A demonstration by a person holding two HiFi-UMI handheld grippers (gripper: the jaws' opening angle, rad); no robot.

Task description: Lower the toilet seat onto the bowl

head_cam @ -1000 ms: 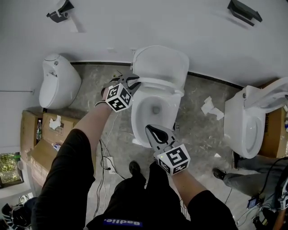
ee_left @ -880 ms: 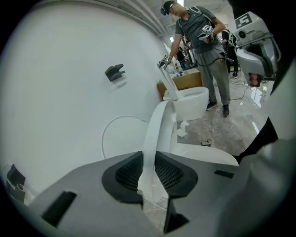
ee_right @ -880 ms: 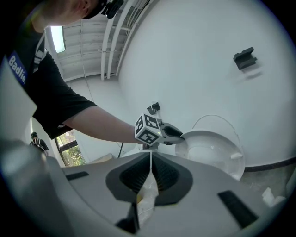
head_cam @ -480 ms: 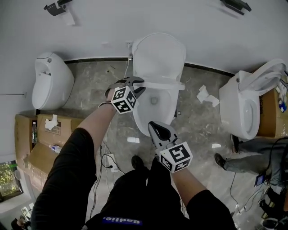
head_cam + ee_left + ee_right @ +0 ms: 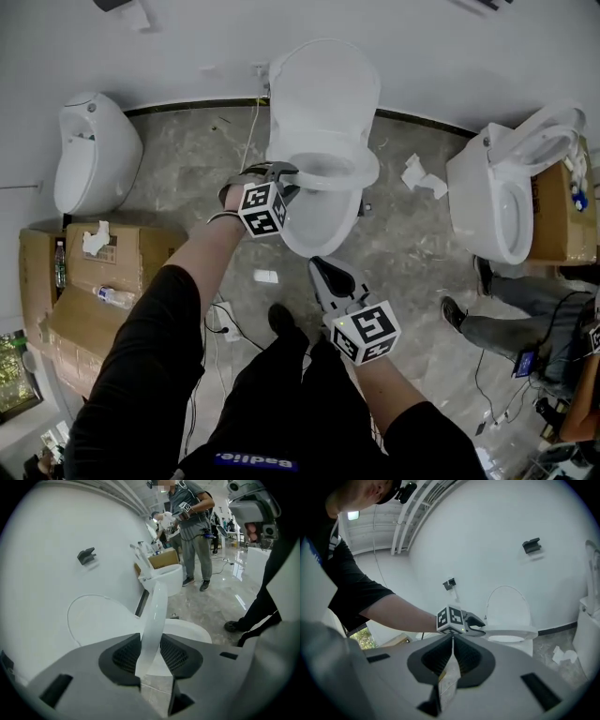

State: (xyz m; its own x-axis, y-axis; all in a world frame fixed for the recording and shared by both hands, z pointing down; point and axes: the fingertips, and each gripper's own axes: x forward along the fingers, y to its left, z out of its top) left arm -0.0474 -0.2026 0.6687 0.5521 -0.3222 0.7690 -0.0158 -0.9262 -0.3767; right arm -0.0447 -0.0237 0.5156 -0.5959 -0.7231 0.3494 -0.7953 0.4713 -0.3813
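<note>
The toilet seat (image 5: 367,169) between the left gripper's (image 5: 284,172) dark grey jaws is white. That and the right gripper (image 5: 320,268) carry a cube (image 5: 263,208) of black-and-white square markers. The floor (image 5: 187,159) below them is mottled grey.

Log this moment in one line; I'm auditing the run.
toilet seat: partway down, above bowl; lid: up; left gripper: jaws just opening, seat between; right gripper: shut, empty

This is a showroom or test hall, not a home. Toilets (image 5: 323,141) stand in an open row along one white wall (image 5: 187,47), beside cardboard boxes (image 5: 122,262) and loose cables (image 5: 214,317).
</note>
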